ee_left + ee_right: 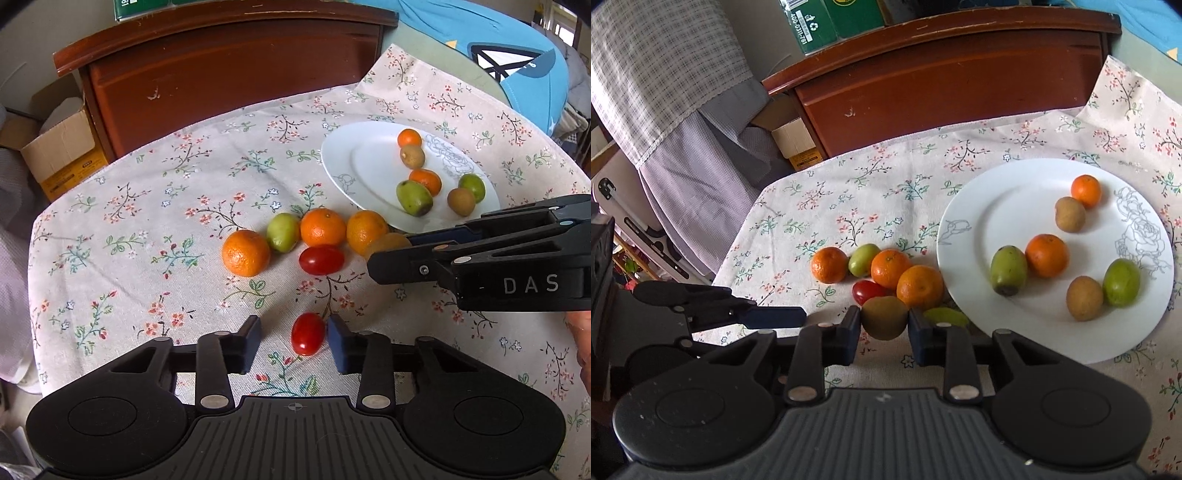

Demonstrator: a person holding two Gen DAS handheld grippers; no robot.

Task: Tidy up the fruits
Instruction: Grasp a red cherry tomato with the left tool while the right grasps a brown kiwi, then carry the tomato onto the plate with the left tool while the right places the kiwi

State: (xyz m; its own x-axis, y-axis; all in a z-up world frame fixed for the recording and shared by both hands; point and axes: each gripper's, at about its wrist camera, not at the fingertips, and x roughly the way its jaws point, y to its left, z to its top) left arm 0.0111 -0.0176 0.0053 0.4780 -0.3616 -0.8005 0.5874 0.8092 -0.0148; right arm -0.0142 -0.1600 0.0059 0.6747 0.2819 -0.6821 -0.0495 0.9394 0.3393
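1. Right gripper (884,325) jaws clamped on a brown kiwi (885,317), just beside the plate (964,206).
2. Left gripper (293,341) jaws apart, straddling a cherry tomato (307,334) on the tablecloth (147,206).
3. Tomato looks light, smooth, squashable: pinch its middle gently.

My grippers, left (293,341) and right (882,334), looked matt black plastic, ribbed bases, small shiny metal rivets. Cloth (155,206) was matt woven fabric, floral print. Plate (990,206) glossy white ceramic. Tomatoes (321,259) smooth, shiny. Oranges (245,253) pebbled, slight sheen. Kiwi (884,317) in my right pads dull, fuzzy. Cabinet (236,70) varnished wood, scuffed. Box (61,147) plain cardboard.
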